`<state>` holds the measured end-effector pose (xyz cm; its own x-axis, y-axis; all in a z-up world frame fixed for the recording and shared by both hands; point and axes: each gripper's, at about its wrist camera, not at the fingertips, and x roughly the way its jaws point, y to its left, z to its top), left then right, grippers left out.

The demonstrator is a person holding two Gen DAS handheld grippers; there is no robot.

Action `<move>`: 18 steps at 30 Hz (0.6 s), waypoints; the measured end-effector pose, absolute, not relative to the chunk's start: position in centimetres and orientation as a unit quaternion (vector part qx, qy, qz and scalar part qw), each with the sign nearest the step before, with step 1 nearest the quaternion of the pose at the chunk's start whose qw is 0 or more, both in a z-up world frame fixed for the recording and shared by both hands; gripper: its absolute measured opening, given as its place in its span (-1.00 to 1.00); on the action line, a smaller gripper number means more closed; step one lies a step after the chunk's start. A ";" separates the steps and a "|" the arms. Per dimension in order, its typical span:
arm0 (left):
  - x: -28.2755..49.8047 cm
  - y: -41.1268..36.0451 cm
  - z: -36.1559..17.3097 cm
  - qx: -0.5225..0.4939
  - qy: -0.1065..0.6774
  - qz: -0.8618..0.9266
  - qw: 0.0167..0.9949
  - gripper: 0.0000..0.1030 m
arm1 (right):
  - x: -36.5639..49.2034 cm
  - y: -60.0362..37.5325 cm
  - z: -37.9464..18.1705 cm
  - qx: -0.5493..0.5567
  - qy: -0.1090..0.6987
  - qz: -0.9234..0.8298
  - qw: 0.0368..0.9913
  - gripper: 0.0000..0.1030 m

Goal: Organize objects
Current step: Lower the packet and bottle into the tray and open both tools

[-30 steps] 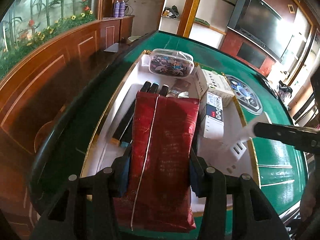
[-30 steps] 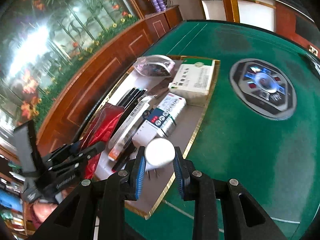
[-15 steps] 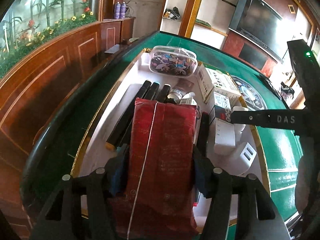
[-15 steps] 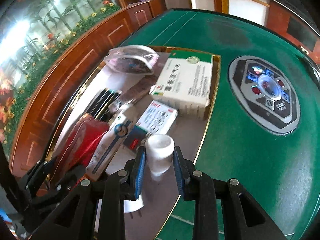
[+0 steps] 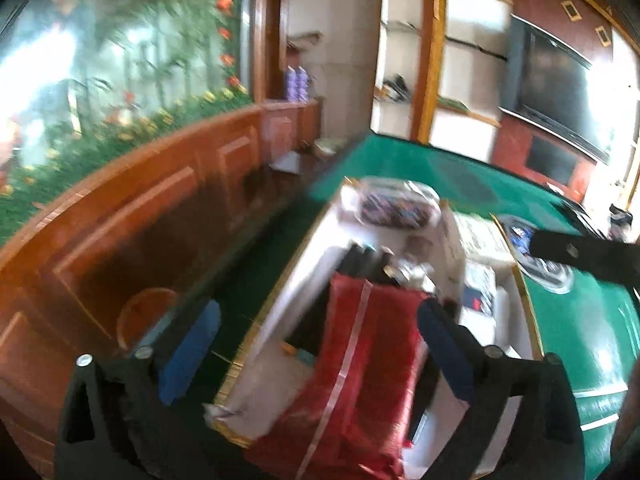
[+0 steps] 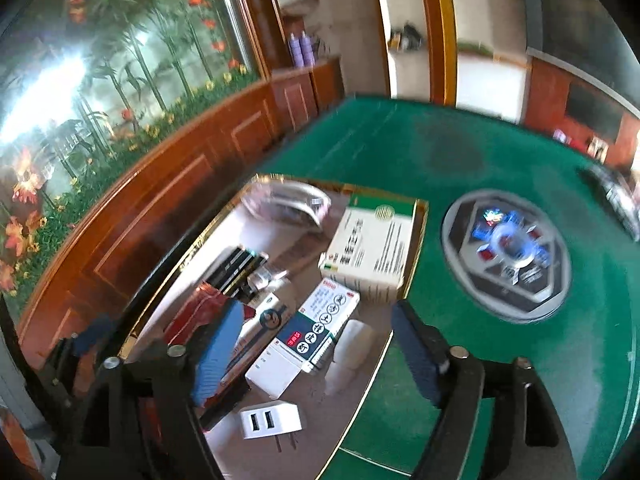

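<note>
- Left gripper (image 5: 316, 348): jaws just spread wide, clear of the red packet (image 5: 368, 364) (lower centre, lying in the tray (image 5: 280, 312)).
- Right gripper (image 6: 316, 364): jaws just opened; white cylinder (image 6: 350, 350) lies free between them.

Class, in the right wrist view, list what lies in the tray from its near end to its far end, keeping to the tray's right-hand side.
USB charger → white bottle → small box with the red label → large white and green box.
</note>
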<state>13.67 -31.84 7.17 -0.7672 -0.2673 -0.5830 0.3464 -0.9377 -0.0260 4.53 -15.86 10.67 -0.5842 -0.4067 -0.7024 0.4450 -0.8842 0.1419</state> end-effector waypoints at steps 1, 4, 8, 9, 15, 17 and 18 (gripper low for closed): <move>14.0 -31.9 7.7 0.289 0.062 -0.938 0.183 1.00 | 5.1 -15.7 11.0 0.377 0.028 -0.895 0.235 0.74; 14.8 -32.0 8.8 0.263 0.043 -0.934 0.237 1.00 | 7.0 -15.7 11.3 0.349 0.044 -0.908 0.229 0.84; 15.5 -32.8 9.7 0.265 0.070 -0.932 0.236 1.00 | 9.0 -15.9 10.9 0.335 0.069 -0.910 0.234 0.85; 15.6 -33.0 9.8 0.267 0.078 -0.933 0.228 1.00 | 9.4 -16.0 10.7 0.332 0.074 -0.910 0.235 0.85; 16.9 -32.9 10.7 0.258 0.074 -0.933 0.239 1.00 | 11.9 -16.2 9.9 0.323 0.099 -0.908 0.246 0.86; 17.3 -32.3 11.1 0.252 0.061 -0.933 0.251 1.00 | 12.7 -16.4 9.4 0.322 0.113 -0.907 0.248 0.88; 17.5 -32.1 11.3 0.251 0.058 -0.933 0.251 1.00 | 13.1 -16.6 9.2 0.321 0.119 -0.906 0.249 0.89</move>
